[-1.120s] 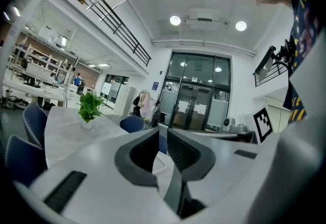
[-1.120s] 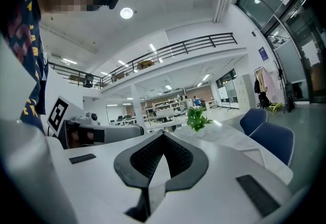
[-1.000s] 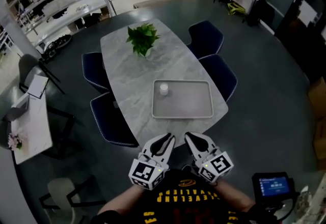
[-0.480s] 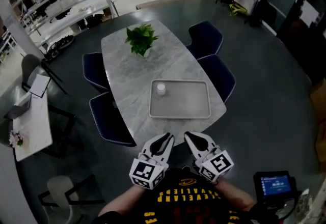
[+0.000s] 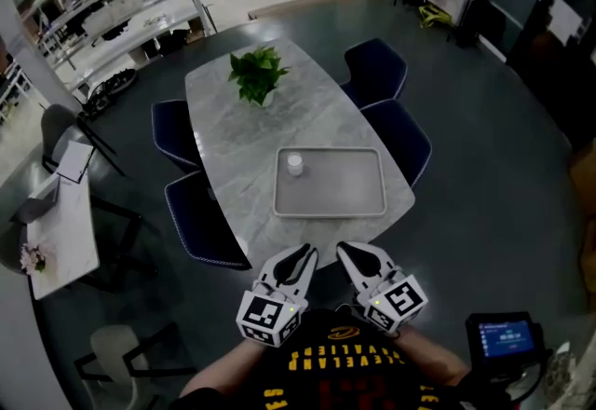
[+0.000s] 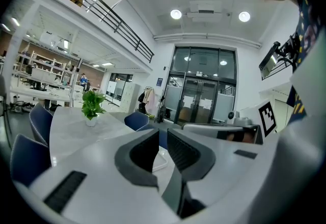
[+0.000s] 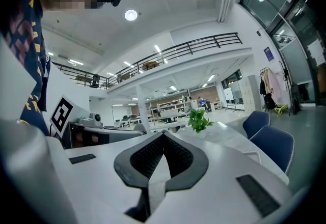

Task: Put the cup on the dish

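Cup (image 5: 295, 163) unmoved, small white cylinder, on grey tray (image 5: 349, 186)

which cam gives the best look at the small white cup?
Head view. From above, the small white cup stands unobstructed in the far-left corner of the grey rectangular tray. The left gripper view and the right gripper view don't show the cup at all.
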Demonstrator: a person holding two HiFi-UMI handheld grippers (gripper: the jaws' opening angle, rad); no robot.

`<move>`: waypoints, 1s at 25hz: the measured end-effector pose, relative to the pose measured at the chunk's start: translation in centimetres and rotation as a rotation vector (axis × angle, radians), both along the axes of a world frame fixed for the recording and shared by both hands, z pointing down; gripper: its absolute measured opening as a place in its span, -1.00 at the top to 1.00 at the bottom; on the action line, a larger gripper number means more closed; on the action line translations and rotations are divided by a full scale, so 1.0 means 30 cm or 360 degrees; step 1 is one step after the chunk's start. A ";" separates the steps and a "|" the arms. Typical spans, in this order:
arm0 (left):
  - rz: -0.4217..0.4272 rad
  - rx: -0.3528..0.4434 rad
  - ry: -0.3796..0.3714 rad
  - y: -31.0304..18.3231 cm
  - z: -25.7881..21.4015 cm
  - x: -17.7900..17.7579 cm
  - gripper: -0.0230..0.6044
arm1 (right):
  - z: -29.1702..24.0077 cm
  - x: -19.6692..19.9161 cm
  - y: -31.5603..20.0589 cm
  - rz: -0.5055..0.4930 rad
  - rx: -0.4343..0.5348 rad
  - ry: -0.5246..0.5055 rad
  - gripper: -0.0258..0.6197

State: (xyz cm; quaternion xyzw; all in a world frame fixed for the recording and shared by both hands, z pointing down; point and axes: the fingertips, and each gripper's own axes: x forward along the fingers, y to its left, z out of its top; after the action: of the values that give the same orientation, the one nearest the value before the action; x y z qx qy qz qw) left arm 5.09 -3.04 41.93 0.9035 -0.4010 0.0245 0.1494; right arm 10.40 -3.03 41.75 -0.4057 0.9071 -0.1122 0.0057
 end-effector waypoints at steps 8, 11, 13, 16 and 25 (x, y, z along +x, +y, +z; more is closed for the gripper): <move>0.0014 0.0000 0.0022 -0.045 0.022 -0.007 0.76 | 0.019 -0.014 -0.043 -0.0009 0.0014 0.0031 0.90; -0.0042 0.0005 0.0014 -0.110 0.070 -0.051 0.76 | 0.084 -0.044 -0.117 -0.0032 0.0024 0.0045 0.90; -0.0027 0.0008 0.0025 -0.129 0.089 -0.070 0.76 | 0.105 -0.056 -0.132 -0.0005 0.0006 0.0062 0.90; 0.0015 -0.0037 0.0034 -0.091 0.058 -0.056 0.76 | 0.055 -0.053 -0.088 0.0045 -0.0001 0.0068 0.90; 0.0132 -0.0060 0.0053 -0.064 0.050 -0.055 0.76 | 0.040 -0.058 -0.043 0.0138 -0.0055 0.0076 0.90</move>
State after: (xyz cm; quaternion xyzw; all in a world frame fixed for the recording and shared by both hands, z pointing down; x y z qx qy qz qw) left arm 3.43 -4.95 43.43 0.9167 -0.3600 0.0231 0.1719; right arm 8.64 -4.33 42.96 -0.4473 0.8864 -0.1177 -0.0179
